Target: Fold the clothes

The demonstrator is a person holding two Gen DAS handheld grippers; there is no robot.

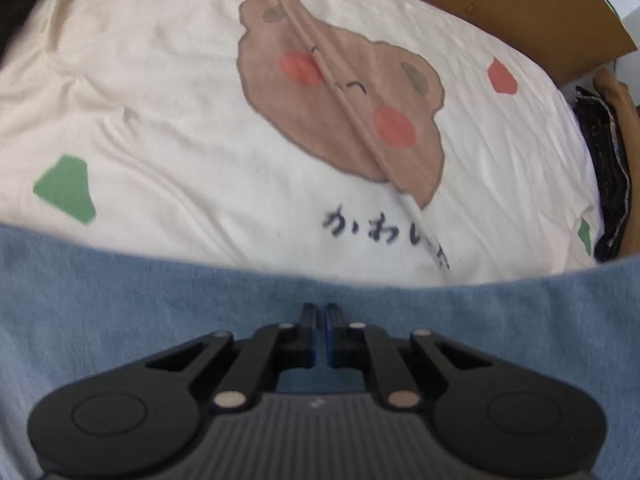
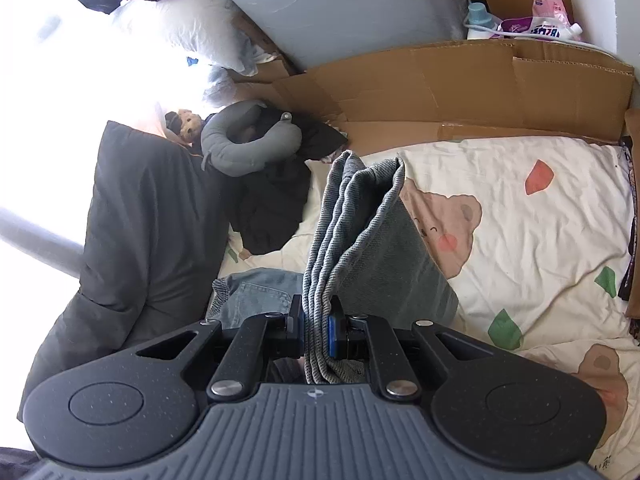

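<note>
Both grippers were clamped on the blue denim garment (image 2: 360,232): the right gripper (image 2: 316,320) pinched bunched folds rising above the cream bear-print bedsheet (image 2: 540,232), and the left gripper (image 1: 320,312), jaws nearly together, nipped flat denim near the sheet's front edge.

The cream bedsheet (image 1: 160,92) carries dark handwritten Japanese characters "かわい" under its brown bear print (image 1: 344,112); the rest hides in a crease. Lettering on the purple-and-white pouch (image 2: 536,28) stays unreadable.
</note>
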